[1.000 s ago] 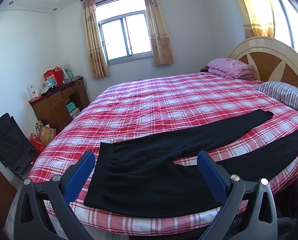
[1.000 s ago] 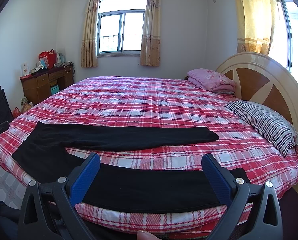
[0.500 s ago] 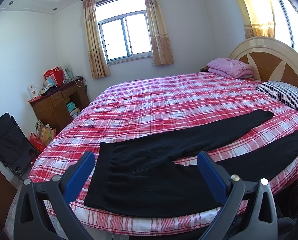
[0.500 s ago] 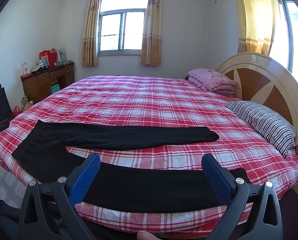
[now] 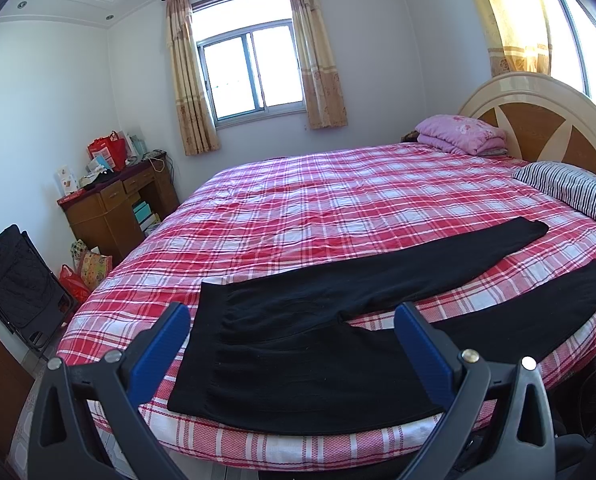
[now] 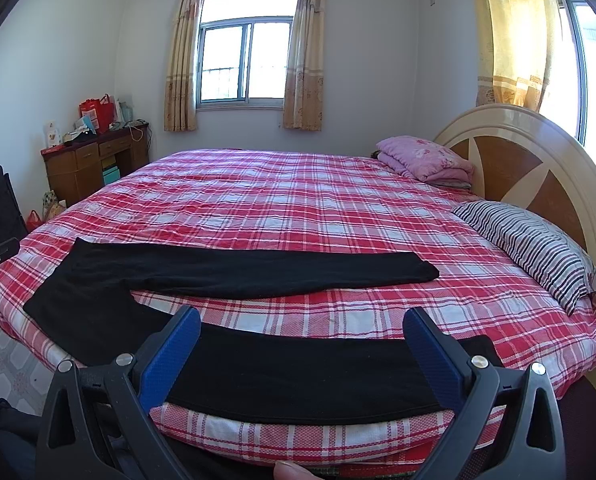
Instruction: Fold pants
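Observation:
Black pants [image 5: 298, 344] lie flat on the red plaid bed [image 5: 338, 200], waistband to the left, the two legs spread apart toward the right. In the right wrist view the pants [image 6: 258, 272] show with the near leg along the bed's front edge. My left gripper [image 5: 292, 346] is open, held above the waist and crotch area, not touching. My right gripper [image 6: 302, 354] is open, held above the near leg, empty.
A striped pillow [image 6: 538, 248] and a folded pink blanket [image 6: 426, 158] lie by the round headboard [image 6: 538, 160] at the right. A wooden desk [image 5: 118, 208] with clutter and a black folding chair [image 5: 14, 280] stand at the left.

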Demonstrator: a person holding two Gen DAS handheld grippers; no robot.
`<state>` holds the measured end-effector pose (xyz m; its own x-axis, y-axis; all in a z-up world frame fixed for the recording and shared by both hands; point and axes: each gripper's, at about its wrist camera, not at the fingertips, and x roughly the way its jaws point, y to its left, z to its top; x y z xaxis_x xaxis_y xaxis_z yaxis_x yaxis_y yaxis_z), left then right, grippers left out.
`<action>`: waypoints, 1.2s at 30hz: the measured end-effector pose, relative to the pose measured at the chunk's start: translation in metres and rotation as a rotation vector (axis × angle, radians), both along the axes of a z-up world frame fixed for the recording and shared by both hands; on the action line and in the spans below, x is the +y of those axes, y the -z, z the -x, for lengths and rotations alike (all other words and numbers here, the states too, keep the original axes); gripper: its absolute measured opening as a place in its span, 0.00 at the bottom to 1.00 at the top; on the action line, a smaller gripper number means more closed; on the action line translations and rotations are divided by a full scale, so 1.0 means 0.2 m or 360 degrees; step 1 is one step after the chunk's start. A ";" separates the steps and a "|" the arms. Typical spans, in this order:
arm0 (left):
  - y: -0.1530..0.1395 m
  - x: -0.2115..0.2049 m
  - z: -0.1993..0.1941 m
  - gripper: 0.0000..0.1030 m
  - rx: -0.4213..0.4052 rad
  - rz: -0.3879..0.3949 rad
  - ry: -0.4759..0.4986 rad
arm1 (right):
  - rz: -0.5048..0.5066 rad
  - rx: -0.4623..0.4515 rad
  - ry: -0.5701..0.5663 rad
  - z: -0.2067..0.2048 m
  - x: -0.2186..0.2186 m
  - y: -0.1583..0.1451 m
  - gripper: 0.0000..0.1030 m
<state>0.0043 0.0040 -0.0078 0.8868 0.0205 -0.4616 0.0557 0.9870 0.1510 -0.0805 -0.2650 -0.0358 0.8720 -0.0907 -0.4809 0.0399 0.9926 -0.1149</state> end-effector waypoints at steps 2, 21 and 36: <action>0.00 0.00 0.00 1.00 0.0000 0.0001 0.0002 | -0.0002 0.0002 0.0000 0.00 0.00 0.00 0.99; 0.00 0.01 0.00 1.00 0.0005 0.0002 0.0000 | 0.0005 0.0013 -0.0002 -0.01 0.00 0.00 0.99; 0.02 0.03 0.00 1.00 0.0022 0.0001 -0.0002 | 0.0009 0.0021 -0.0004 -0.02 0.00 0.02 0.99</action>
